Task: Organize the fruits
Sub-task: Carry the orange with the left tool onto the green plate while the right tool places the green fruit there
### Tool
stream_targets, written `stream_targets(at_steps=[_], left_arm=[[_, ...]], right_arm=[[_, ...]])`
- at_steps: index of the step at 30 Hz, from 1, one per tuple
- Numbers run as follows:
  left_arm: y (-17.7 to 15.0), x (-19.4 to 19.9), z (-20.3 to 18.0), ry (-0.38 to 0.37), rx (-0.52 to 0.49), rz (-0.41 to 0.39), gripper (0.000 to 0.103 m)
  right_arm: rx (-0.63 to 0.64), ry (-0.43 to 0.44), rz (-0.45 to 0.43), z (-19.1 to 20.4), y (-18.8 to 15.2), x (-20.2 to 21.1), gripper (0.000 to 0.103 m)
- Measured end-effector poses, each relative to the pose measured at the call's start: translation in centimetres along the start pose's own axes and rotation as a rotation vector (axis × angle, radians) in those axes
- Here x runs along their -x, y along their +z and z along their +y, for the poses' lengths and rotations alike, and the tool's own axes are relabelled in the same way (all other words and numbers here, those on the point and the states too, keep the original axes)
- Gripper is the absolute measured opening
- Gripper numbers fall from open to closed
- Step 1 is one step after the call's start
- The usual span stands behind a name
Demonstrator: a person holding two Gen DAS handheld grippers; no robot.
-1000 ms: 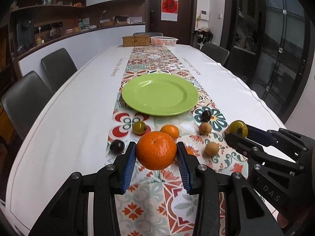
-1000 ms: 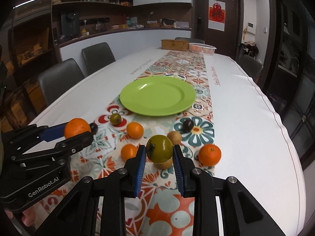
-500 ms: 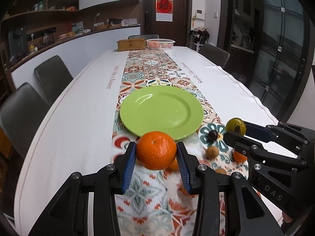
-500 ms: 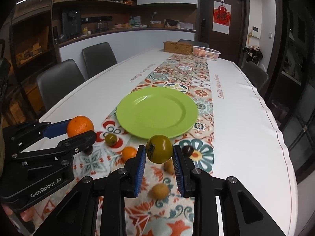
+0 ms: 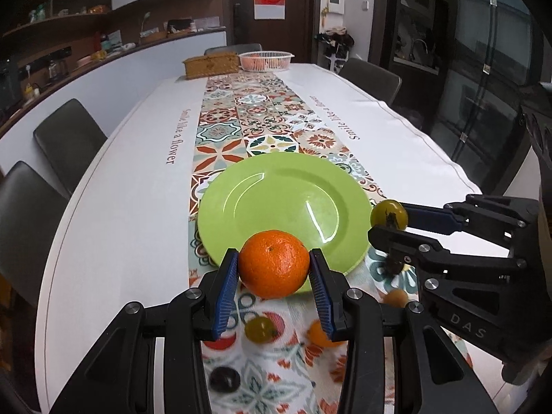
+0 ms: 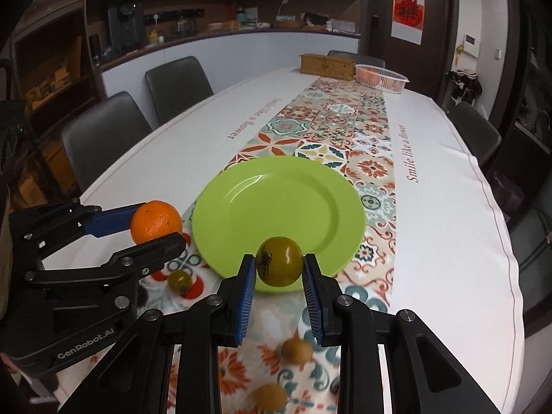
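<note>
My left gripper is shut on a big orange, held in the air just short of the near rim of the bare green plate. To its right my right gripper is shut on a yellow-green tomato, also at the near edge of the plate. Each gripper shows in the other's view: the right one with the tomato, the left one with the orange. Below them, loose on the patterned runner, lie a green tomato, a small orange and a dark plum.
Two brown round fruits lie under my right gripper. A wicker box and a white basket stand at the table's far end. Grey chairs line both long sides, and white tablecloth flanks the runner.
Both grippers have moved forward over the scattered fruit to the near rim of the plate, carrying the orange and the tomato. Their grips look unchanged.
</note>
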State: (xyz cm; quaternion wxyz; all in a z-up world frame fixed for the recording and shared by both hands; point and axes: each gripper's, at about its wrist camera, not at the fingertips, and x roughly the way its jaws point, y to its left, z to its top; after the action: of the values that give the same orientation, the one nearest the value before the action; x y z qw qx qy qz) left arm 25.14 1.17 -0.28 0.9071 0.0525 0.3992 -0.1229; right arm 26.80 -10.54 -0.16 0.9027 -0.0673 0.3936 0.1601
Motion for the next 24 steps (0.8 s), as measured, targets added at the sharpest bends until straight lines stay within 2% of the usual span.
stream_targets(at_steps=[9,24], left_arm=[[1.7,-4.6,1.6,-0.061,0.023,0.103,0.041],[2.4,-8.4,2.0,-0.059,0.014,0.185,0.041]], right_arm=[[0.021,0.026,0.081,-0.5,1.5,-4.3,0.029],[-0.001,0.046,0.167,-1.9,2.2,-8.5,0.029]])
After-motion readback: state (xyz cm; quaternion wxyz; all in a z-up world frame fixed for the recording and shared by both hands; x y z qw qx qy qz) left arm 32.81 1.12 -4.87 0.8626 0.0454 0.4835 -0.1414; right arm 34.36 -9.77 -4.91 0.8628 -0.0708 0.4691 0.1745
